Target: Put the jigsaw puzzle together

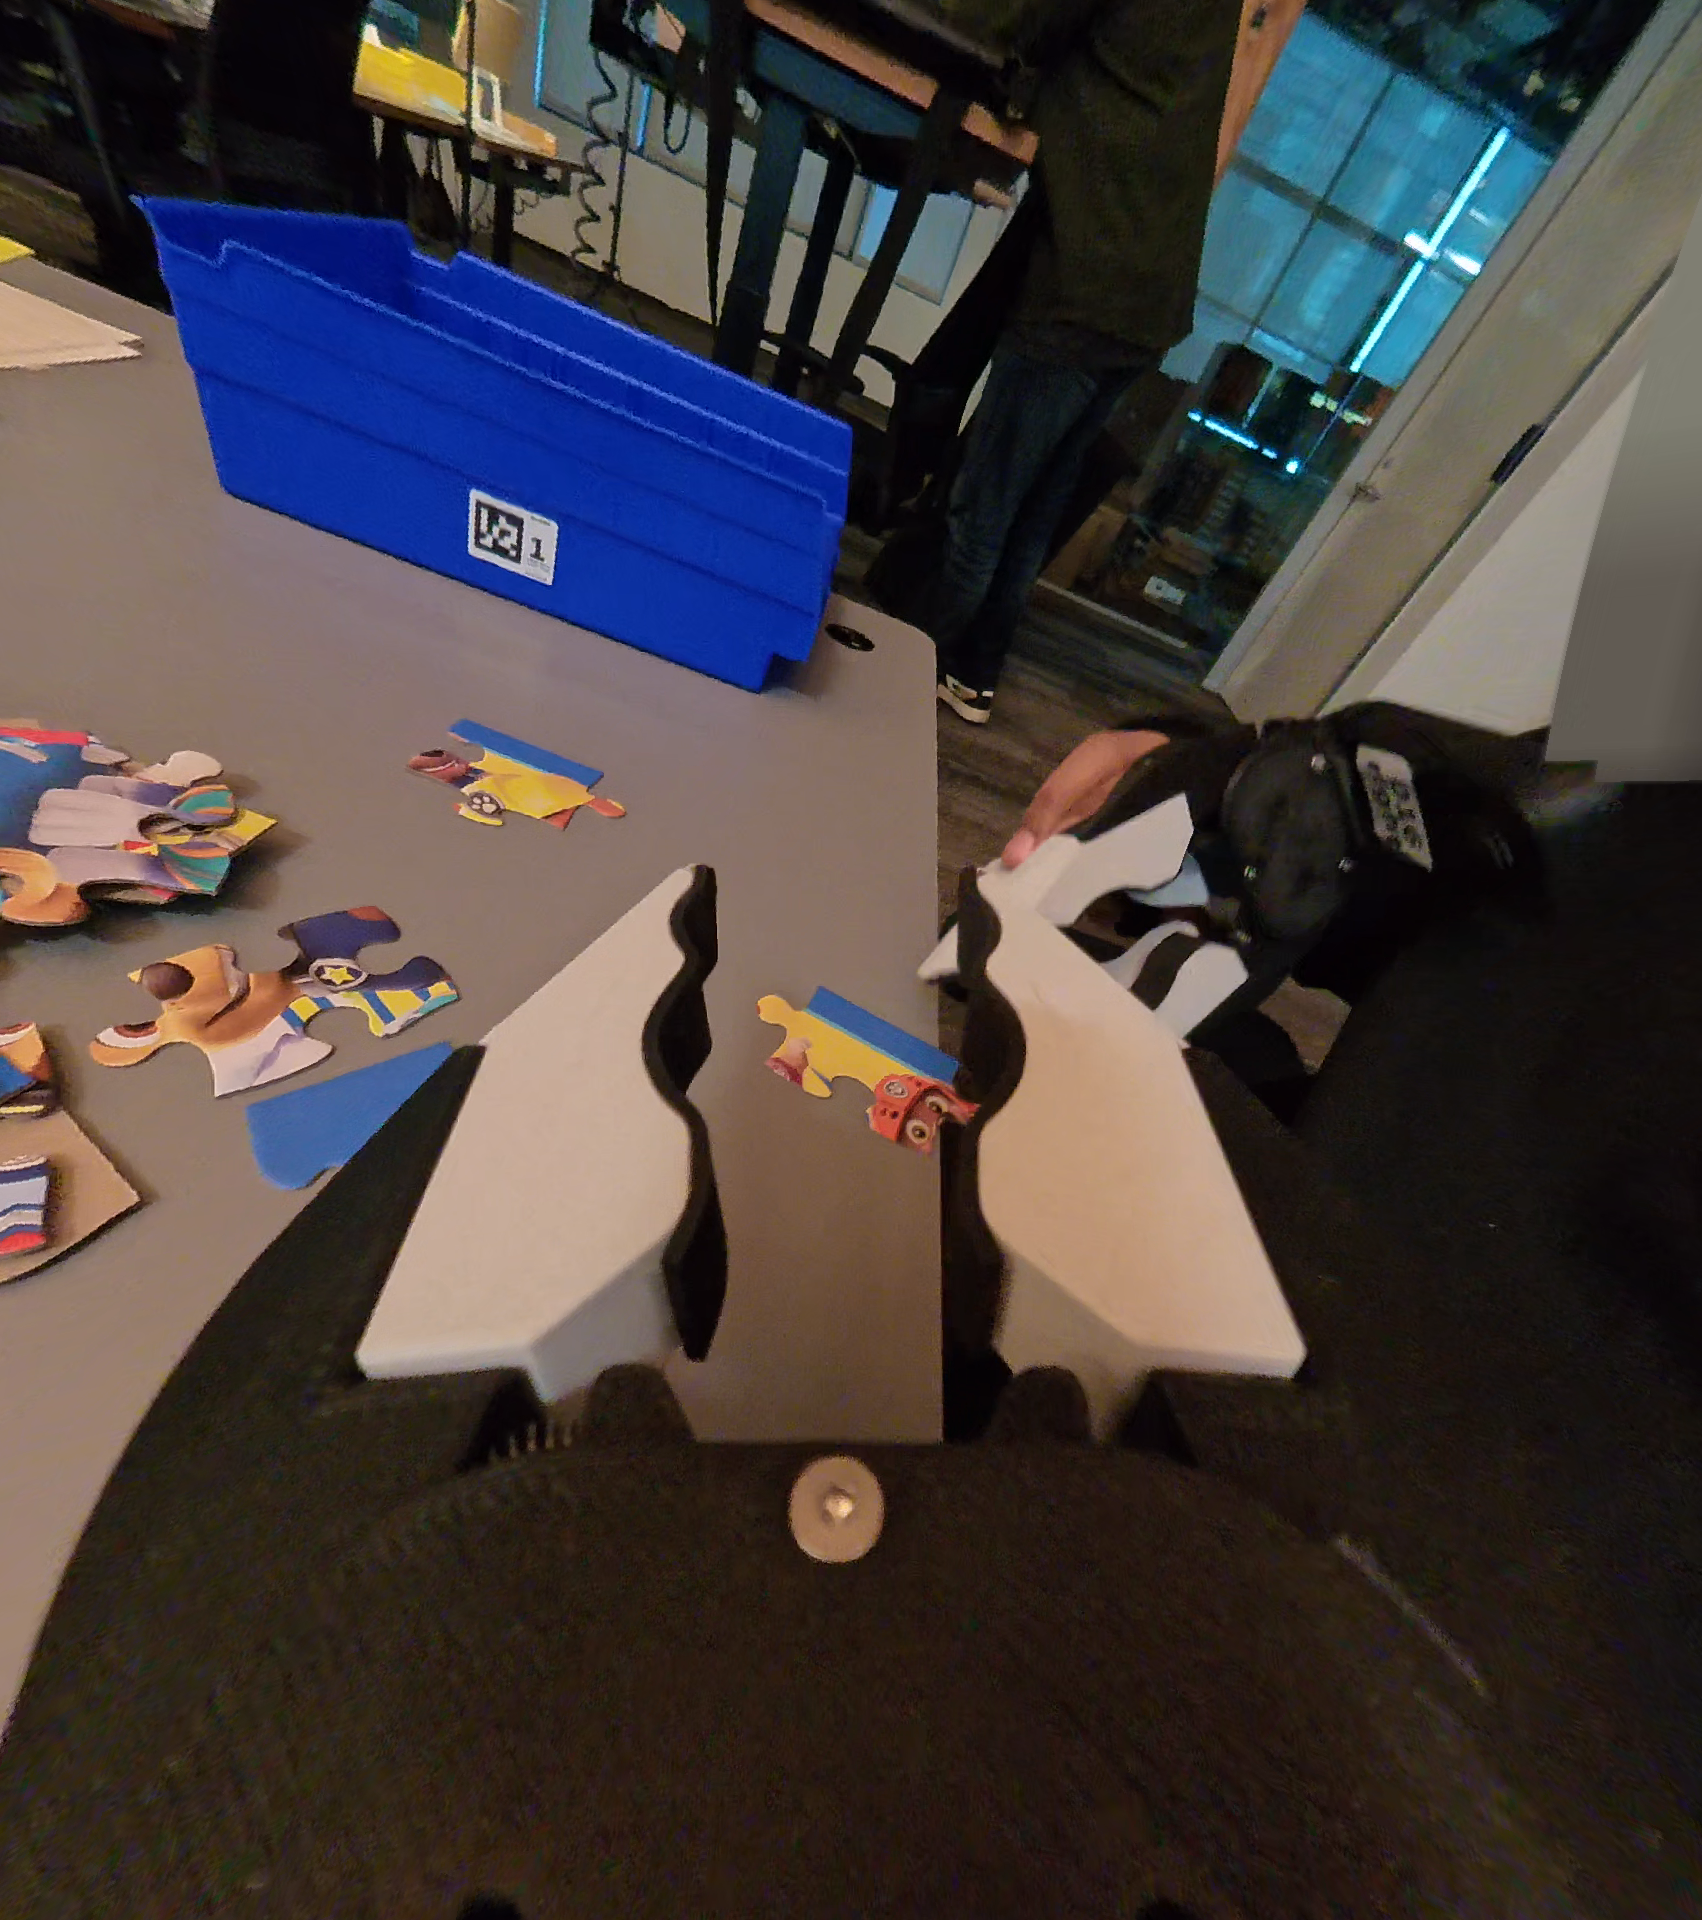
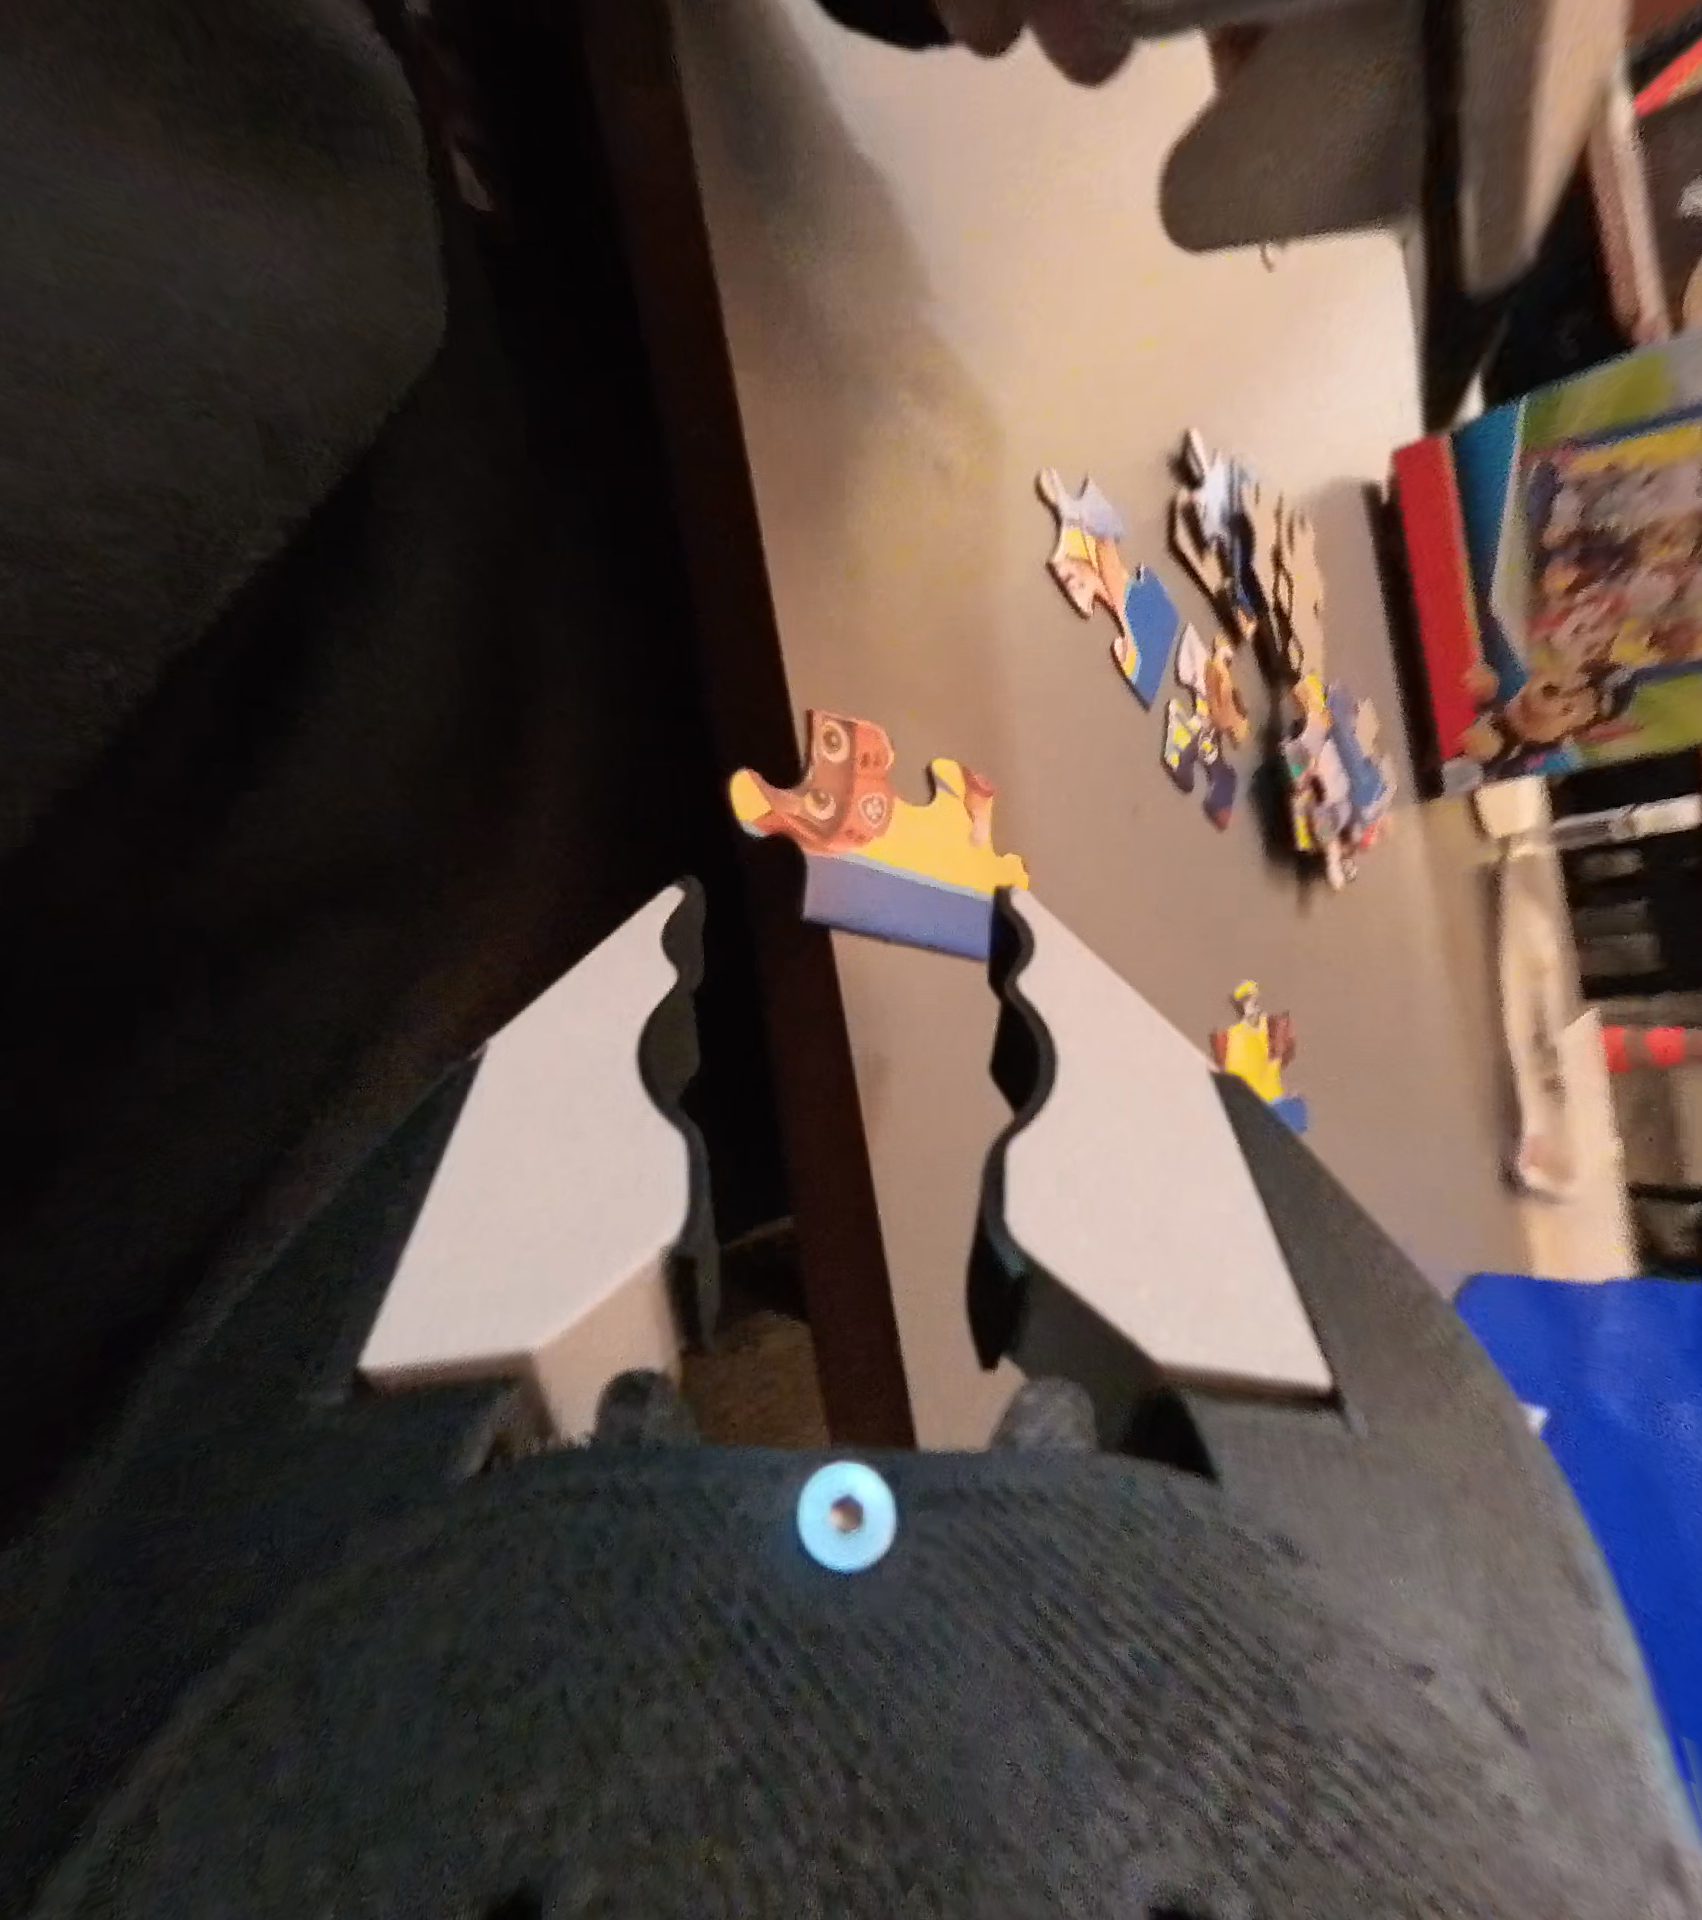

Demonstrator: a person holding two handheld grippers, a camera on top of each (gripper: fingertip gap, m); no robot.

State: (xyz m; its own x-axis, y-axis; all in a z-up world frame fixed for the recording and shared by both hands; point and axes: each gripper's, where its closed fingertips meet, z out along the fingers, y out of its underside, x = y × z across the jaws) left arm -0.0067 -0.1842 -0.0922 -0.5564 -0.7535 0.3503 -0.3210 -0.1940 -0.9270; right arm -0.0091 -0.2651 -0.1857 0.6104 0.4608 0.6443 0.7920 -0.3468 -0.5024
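The right gripper [image 2: 847, 899] stood open at the table [image 1: 535, 665] edge, its fingers astride the overhanging puzzle piece [image 2: 878, 831] without pinching it. The left gripper [image 1: 836, 904] hovered open just beside. Farther off lay loose pieces [image 1: 275, 997].

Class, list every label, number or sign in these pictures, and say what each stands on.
White sticker on the blue bin: coded square and one digit, not copied here.
Patterned tag, far right: too small to read.
Puzzle box: print blurred, unreadable.
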